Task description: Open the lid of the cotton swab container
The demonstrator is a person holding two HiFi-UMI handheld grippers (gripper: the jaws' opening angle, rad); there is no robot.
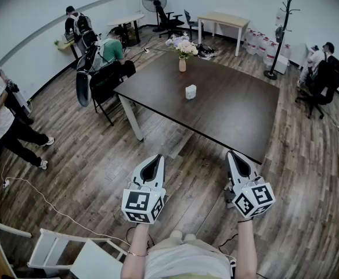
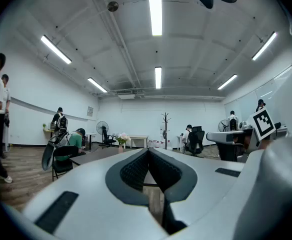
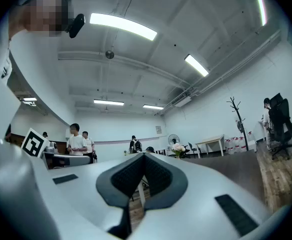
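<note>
A small white cotton swab container (image 1: 191, 92) stands near the middle of the dark table (image 1: 227, 112), lid down. Both grippers hang well short of the table, over the wooden floor. My left gripper (image 1: 155, 158) is shut and empty, pointing toward the table's near corner. My right gripper (image 1: 232, 154) is also shut and empty, just before the table's front edge. In the left gripper view the jaws (image 2: 147, 153) meet at the tips; the table top shows beyond. In the right gripper view the jaws (image 3: 143, 156) are likewise closed, with the table at the right.
A vase of flowers (image 1: 182, 50) stands at the table's far end. A black chair (image 1: 107, 83) sits at the table's left side, with people beyond it. A white chair (image 1: 71, 251) is at my lower left. A cable (image 1: 47, 205) runs across the floor.
</note>
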